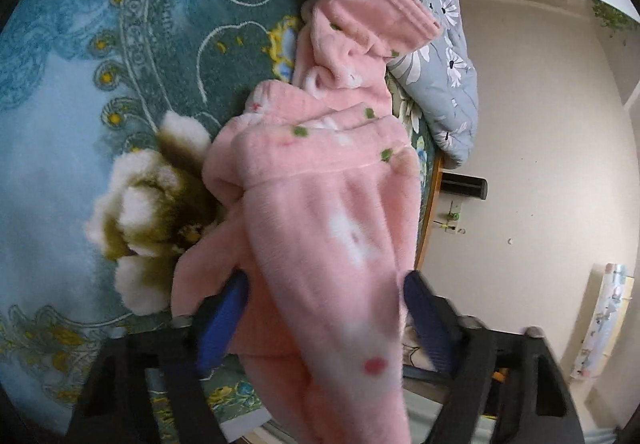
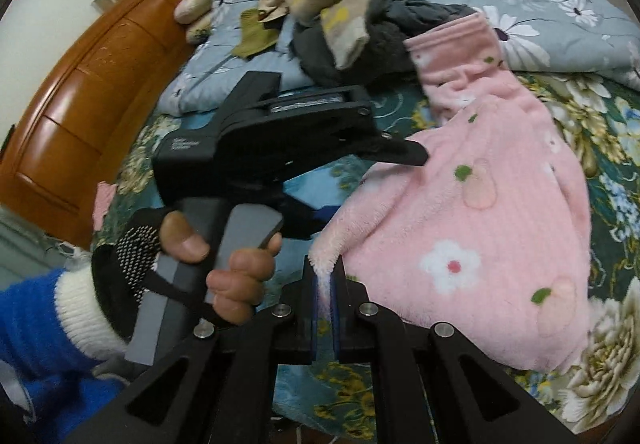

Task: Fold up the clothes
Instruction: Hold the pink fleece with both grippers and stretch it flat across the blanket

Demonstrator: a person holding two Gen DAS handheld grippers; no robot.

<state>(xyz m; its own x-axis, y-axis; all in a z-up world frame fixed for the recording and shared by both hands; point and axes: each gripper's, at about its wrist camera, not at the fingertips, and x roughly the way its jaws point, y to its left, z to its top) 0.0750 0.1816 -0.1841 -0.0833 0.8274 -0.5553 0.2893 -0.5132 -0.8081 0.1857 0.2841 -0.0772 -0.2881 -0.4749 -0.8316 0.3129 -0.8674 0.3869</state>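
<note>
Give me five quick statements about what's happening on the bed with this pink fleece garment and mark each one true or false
1. The right gripper is pinched shut on an edge of the pink fleece garment. True.
2. The left gripper is folded flat against the bedspread with nothing near it. False: its blue fingers stand apart with pink fleece draped between them.
3. A pile of grey and beige clothes lies beyond the pink garment. True.
4. The pink garment is plain, with no pattern. False: it carries white flowers and green and pink dots.
5. The blue-grey floral quilt covers the whole bed. False: it is bunched at the far side, and the teal floral bedspread shows.
</note>
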